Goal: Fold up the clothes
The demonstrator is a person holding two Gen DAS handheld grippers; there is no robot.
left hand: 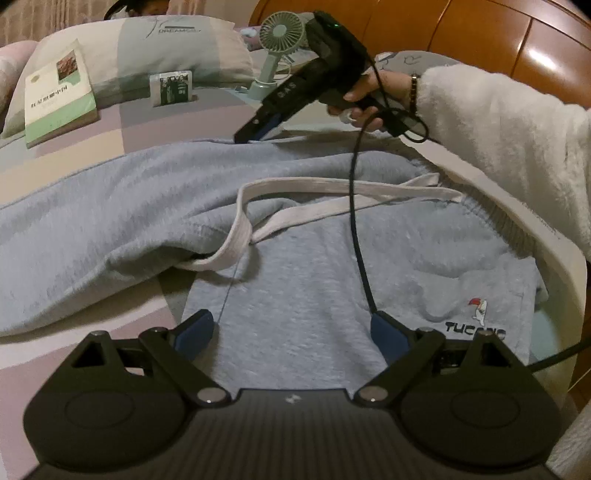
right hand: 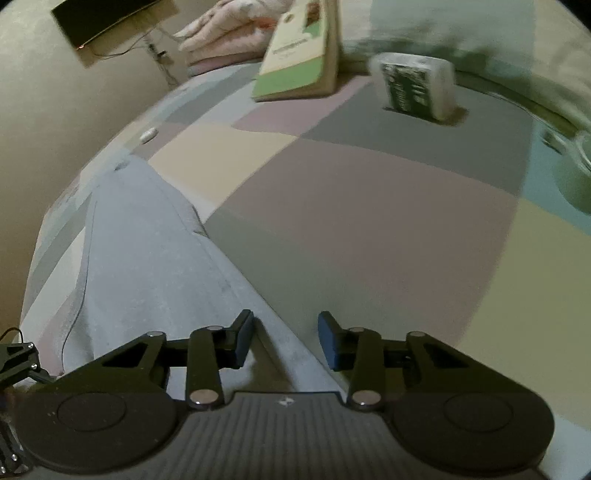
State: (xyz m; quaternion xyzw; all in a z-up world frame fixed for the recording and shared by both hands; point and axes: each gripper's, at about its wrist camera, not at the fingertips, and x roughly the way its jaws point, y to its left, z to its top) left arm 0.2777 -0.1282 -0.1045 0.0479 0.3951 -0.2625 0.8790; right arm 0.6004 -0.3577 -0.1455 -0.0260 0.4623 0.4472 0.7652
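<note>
A pair of light grey-blue sweatpants (left hand: pixel 295 295) of soft, fleecy knit is spread over a bed cover (left hand: pixel 122 122) printed in flat pastel blocks of pink, beige and grey. A flat, ribbed white drawstring (left hand: pixel 240 229) is looped loosely over the waist part, and a small bird emblem with dark letters (left hand: pixel 476 325) is printed near one corner. The left gripper (left hand: pixel 291 332), made of matte black plastic with blue pads, is held above the smooth front of the pants with its jaws spread wide; nothing is held between them. The right gripper (right hand: pixel 286 339) is seen over the far edge of the pants, where the cloth meets the cover; its jaws are only partly open, and the fabric edge lies under the gap, but no grip is seen. In the left view it is carried by a hand (left hand: pixel 364 99) in a fluffy white sleeve (left hand: pixel 498 147). A paperback book (left hand: pixel 55 96), a small boxy pack (left hand: pixel 171 88), a round green hand fan (left hand: pixel 277 40) and a pillow (left hand: pixel 147 48) are placed beyond, near the glossy wooden headboard (left hand: pixel 480 33).
</note>
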